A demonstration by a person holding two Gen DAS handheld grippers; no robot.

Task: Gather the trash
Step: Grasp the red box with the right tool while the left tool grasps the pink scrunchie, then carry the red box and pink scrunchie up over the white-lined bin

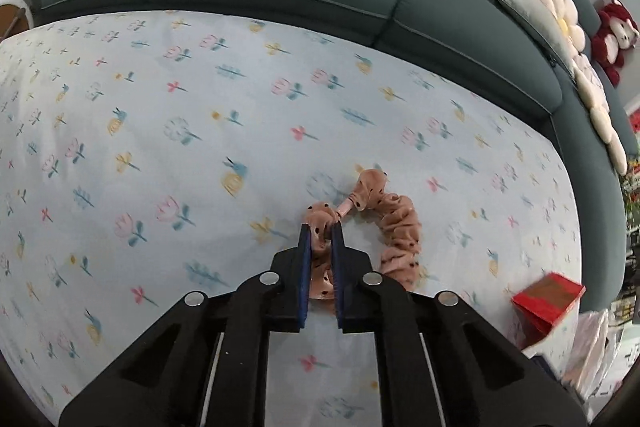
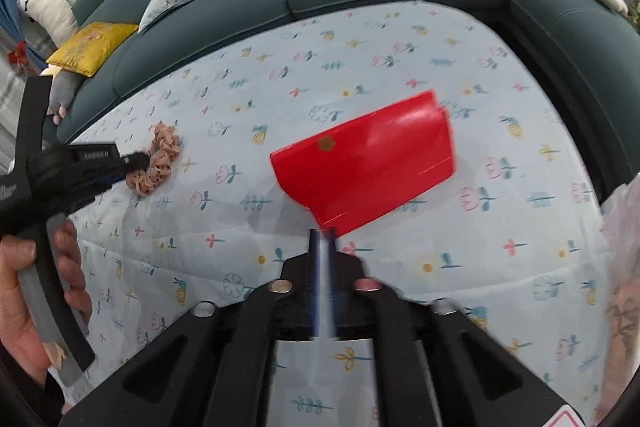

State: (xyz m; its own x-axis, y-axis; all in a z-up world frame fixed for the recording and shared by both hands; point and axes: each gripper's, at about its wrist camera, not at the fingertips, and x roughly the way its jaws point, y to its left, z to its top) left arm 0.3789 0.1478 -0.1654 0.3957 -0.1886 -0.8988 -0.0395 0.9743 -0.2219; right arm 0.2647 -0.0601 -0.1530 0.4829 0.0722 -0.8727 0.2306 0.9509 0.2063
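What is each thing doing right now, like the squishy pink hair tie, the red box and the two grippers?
Pink scrunchie: lying on the flowered cloth, one end pinched.
Left gripper: shut on the scrunchie.
Red box: tilted above the cloth, lower corner at the right gripper's tips.
Right gripper: blurred; jaws nearly together at the box's corner; grip unclear.
Plastic bag: at the right edge, crumpled.

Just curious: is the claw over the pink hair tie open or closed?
Closed. The left claw has its two blue pads pressed onto one end of the pink hair tie; the rest lies on the flowered sheet.
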